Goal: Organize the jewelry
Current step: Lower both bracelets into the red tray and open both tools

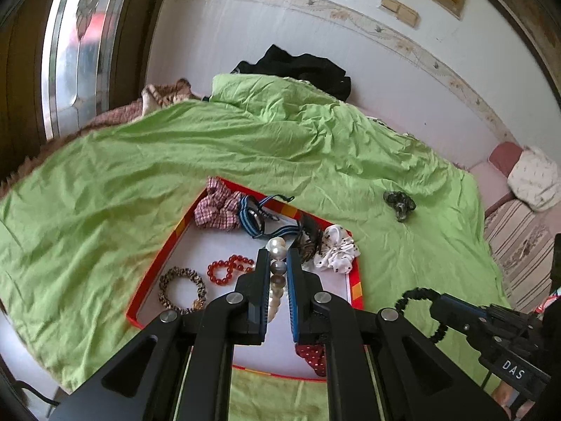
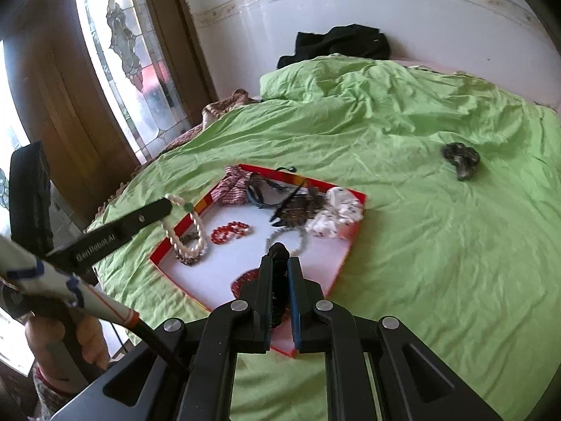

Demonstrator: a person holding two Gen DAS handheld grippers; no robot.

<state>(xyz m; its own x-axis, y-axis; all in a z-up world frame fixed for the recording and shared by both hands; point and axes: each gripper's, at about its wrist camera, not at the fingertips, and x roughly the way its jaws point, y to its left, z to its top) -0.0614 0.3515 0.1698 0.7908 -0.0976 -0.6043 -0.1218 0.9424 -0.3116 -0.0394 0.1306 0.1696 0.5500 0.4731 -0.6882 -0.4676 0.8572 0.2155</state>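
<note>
Our left gripper (image 1: pixel 278 261) is clamped on a limp, slippery pearl necklace (image 1: pixel 277 263) dangling over the tray (image 1: pixel 154 263) below. Our right gripper (image 2: pixel 279 263) pinches a soft black beaded bracelet (image 2: pixel 278 270); we judge both light, best held mid-strand.

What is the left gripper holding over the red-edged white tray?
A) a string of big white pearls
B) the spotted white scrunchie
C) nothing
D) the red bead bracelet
A: the left gripper is shut on the string of big white pearls, which dangles from it above the red-edged white tray.
</note>
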